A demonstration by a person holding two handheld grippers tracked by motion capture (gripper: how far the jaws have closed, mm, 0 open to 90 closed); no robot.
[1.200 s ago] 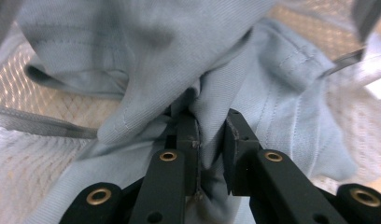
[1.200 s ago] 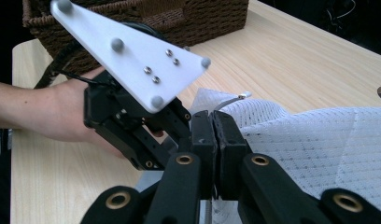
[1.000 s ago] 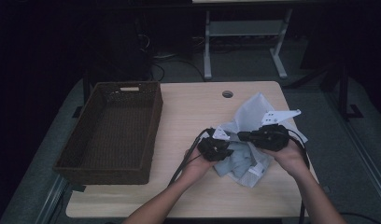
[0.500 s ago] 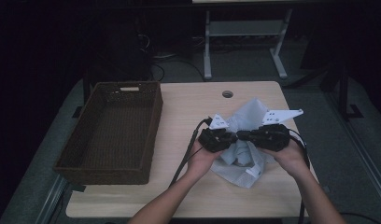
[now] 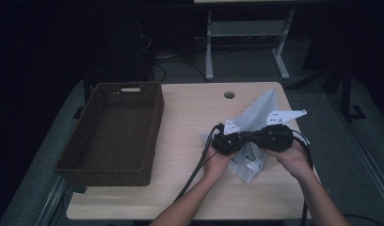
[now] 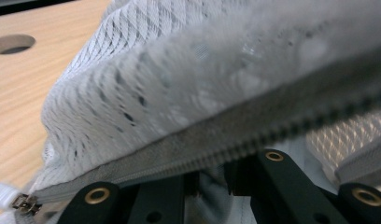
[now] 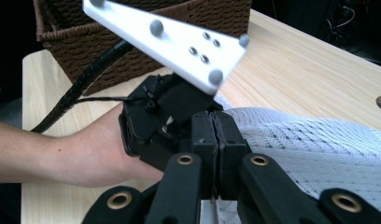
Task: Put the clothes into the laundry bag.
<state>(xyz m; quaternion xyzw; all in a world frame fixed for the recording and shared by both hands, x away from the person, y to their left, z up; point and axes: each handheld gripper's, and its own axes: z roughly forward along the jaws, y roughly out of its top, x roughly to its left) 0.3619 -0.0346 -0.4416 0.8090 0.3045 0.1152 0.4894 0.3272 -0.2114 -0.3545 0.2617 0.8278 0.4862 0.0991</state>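
A white mesh bag (image 5: 256,123) lies right of centre in the high view, on a wooden table (image 5: 190,108). The left gripper (image 5: 233,141) and right gripper (image 5: 264,138) meet tip to tip over it. The right gripper's jaws are pressed together on the mesh. The left gripper's jaws have just been opening slightly, the bag's zipper (image 6: 188,151) lying across them. A wicker basket (image 5: 93,141) sits at left.
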